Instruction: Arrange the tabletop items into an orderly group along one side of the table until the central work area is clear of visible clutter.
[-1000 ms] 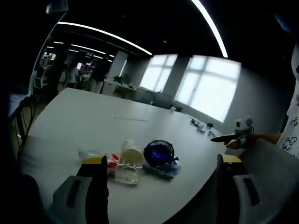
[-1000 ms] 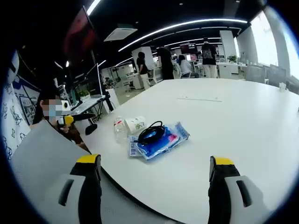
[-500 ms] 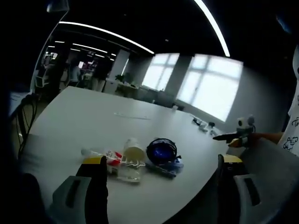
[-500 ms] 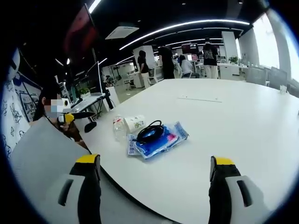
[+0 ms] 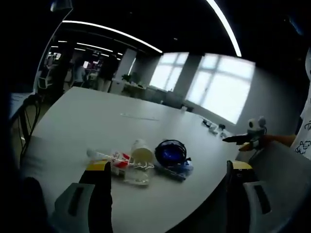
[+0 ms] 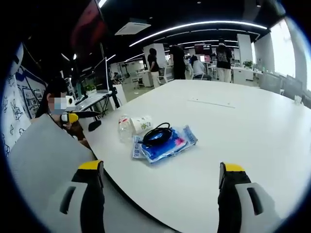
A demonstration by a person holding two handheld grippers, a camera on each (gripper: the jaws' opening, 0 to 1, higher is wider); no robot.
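You are holding both grippers wide apart at the near edge of the white table [image 6: 252,126], and neither one is gripping anything: the left gripper [image 5: 167,177] and the right gripper [image 6: 160,179] are both standing released, with their jaws spread and nothing between them.

The table is offering much free room. In the right gripper view, its surface is running bare to the right of the items and far behind them, and the curved edge is passing just under the jaws. A grey chair back [image 6: 43,160] is rising at the lower left, close to this edge. In the left gripper view, a thin flat strip [image 5: 138,116] is lying farther out on the table, and some small things [image 5: 214,127] are sitting near the far right edge (too small to tell what they are).

A seated person [image 6: 58,104] is beside the table at the left, and people [image 6: 194,60] are standing well behind it.

The items are lying together near the edge, touching one another. A clear bottle [image 6: 124,129] with a red label is lying on its side, a paper cup [image 6: 142,124] is lying just beside it, and a black cable [image 6: 156,135] is coiled on top of a blue packet [image 6: 167,143]. In the left gripper view the bottle [image 5: 112,158], the cup [image 5: 139,151] and the cable [image 5: 171,151] are sitting between the two jaws, a little ahead.
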